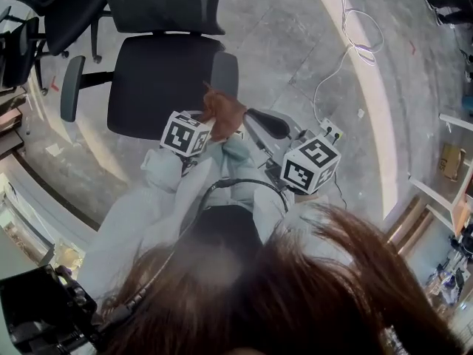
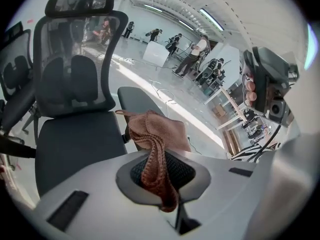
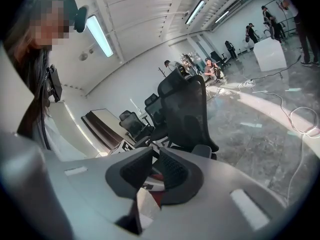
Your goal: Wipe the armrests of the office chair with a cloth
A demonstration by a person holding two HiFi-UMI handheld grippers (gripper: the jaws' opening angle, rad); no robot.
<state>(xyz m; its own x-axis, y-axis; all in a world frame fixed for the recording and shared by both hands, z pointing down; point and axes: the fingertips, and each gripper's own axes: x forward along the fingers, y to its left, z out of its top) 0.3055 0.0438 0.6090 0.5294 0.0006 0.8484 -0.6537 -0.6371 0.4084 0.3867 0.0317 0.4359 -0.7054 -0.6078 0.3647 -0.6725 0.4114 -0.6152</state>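
Note:
A black office chair (image 1: 159,83) stands in front of me, with a grey armrest on its left (image 1: 72,87) and one on its right (image 1: 225,72). My left gripper (image 1: 209,130) is shut on a brownish knitted cloth (image 1: 224,113), which is bunched just short of the near end of the right armrest. In the left gripper view the cloth (image 2: 155,134) hangs out of the closed pads (image 2: 175,171), in front of that armrest (image 2: 137,101) and the seat (image 2: 75,144). My right gripper (image 1: 255,115) hovers to the right of the cloth; its jaws (image 3: 152,166) hold nothing.
More black chairs (image 1: 52,13) stand at the far left. A white cable (image 1: 347,50) and a power strip (image 1: 329,132) lie on the grey floor to the right. Shelving (image 1: 451,176) lines the right edge. People stand far off in the hall (image 2: 192,54).

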